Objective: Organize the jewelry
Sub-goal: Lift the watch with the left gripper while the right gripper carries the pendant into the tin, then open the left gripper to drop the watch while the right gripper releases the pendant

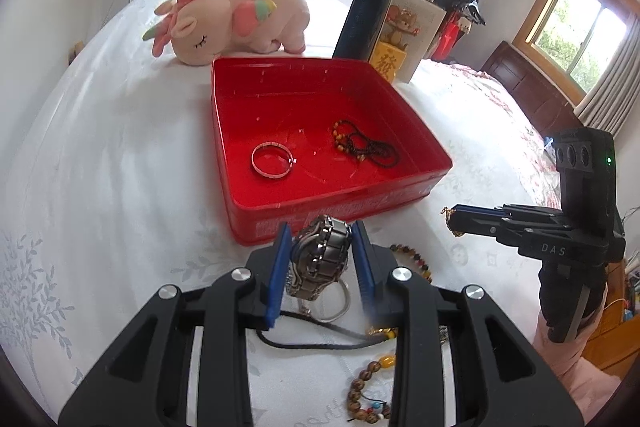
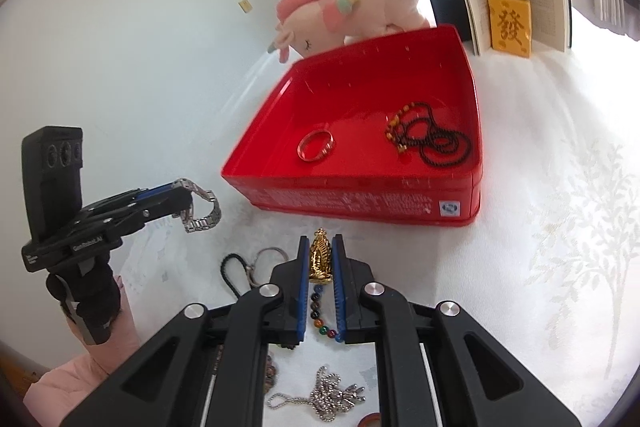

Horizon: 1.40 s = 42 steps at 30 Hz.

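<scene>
Nearest the cameras, several pieces lie loose on the white bed cover (image 1: 100, 187), not yet sorted: a brown bead bracelet (image 1: 366, 393), a black cord (image 1: 320, 341) with a metal ring, a silver ball chain (image 2: 320, 401) and a key ring (image 2: 266, 261) on a dark braid. Above these, the left gripper (image 1: 322, 259) is clamped on a steel watch (image 1: 320, 259), held clear of the cover. The right gripper (image 2: 321, 261), closed almost fully, pinches a gold pendant (image 2: 321, 261) whose string of coloured beads (image 2: 320, 311) hangs down between its fingers. Just beyond both stands the red box (image 1: 320, 215), open, holding only a silver bangle (image 1: 272, 161) and a dark beaded necklace (image 1: 364, 145), lying apart on its floor. Behind the box rest a pink plush toy (image 1: 236, 17) and an open book (image 1: 416, 39) propped upright. Judgement: the task is early to midway; two pieces are stowed, two are in hand near the box, and at least four remain on the bed.
</scene>
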Motion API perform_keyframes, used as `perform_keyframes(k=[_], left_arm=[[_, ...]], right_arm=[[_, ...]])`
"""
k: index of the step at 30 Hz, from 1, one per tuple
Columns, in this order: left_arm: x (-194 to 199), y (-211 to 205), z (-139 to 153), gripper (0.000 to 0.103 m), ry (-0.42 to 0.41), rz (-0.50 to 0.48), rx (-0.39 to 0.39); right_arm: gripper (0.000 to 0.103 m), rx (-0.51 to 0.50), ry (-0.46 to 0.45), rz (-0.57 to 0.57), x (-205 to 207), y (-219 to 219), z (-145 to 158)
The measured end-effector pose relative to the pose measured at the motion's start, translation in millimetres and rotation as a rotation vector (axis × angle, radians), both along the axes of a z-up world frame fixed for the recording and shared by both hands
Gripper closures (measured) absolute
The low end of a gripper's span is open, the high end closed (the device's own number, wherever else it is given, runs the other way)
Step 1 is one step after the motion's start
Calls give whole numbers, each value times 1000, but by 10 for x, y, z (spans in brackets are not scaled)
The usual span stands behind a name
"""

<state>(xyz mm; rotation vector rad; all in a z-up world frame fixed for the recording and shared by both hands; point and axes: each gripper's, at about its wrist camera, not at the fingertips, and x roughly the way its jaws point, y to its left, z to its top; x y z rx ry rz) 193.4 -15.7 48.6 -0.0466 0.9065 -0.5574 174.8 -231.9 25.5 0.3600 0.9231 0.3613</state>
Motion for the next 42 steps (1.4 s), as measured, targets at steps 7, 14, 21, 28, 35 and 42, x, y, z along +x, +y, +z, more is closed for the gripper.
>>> perform_keyframes(k=[7, 14, 21, 28, 35, 42], left_arm=[[269, -126, 294, 73, -34, 18, 27], [800, -306, 122, 73, 34, 56, 43], [1332, -444, -298, 73, 131, 121, 78], [1504, -509, -543, 73, 141, 138, 145], [1503, -490, -549, 72, 139, 137, 139], [1456, -459, -412, 69, 113, 147, 126]], right_arm=[[92, -31, -35, -5, 221, -24, 311], [93, -65, 25, -50, 837, -7, 277], [93, -96, 113, -89, 1437, 14, -97], [93, -148, 192, -85, 1654, 54, -443], [89, -169, 194, -81, 1685, 76, -497], [88, -162, 176, -98, 1666, 64, -446]])
